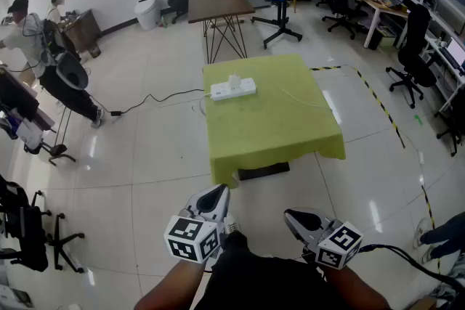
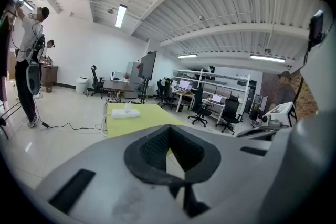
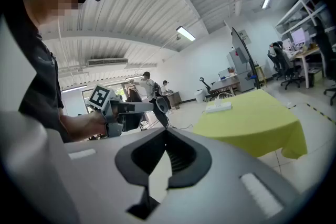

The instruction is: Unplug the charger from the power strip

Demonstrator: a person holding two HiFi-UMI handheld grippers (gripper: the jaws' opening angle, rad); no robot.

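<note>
A white power strip [image 1: 234, 89] lies near the far edge of a table under a green cloth [image 1: 276, 127], with a white charger [image 1: 234, 80] standing plugged in its middle. Both grippers hang low in front of my body, well short of the table. My left gripper [image 1: 217, 194] has its jaws together with nothing between them, and so does my right gripper [image 1: 293, 217]. The left gripper view shows the strip [image 2: 126, 112] far beyond the shut jaws [image 2: 169, 131]. In the right gripper view the strip [image 3: 218, 107] is just as distant past the jaws [image 3: 167, 134], and the left gripper [image 3: 157, 106] shows at the left.
A black cable [image 1: 149, 99] runs over the tiled floor from the table's left side. A wooden table [image 1: 218, 3] and a wheeled stand [image 1: 282, 11] are behind it. Desks with office chairs [image 1: 410, 54] line the right; people and equipment stand at left. Yellow-black tape [image 1: 378, 102] marks the floor.
</note>
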